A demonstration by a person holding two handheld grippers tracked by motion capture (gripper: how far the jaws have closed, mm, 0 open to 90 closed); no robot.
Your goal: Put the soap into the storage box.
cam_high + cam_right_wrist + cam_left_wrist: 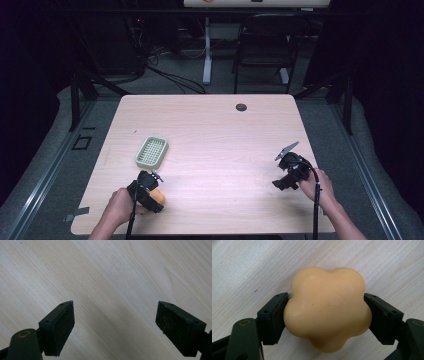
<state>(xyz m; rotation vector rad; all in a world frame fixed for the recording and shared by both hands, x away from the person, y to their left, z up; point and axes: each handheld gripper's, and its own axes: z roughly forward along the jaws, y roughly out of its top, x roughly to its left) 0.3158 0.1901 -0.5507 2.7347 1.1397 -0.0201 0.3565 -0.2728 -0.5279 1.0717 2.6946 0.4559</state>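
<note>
Soap (327,308), pale yellow, flower-shaped, smooth, pinched in left gripper (325,307)

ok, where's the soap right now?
The soap sits clamped between the left gripper fingers at the table's near-left edge in the high view, just short of the green soap dish.

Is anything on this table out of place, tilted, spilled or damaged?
Nothing stands out. The left gripper is shut on the flower-shaped yellow soap, the green soap dish lies flat and whole, and the right gripper is open.
</note>
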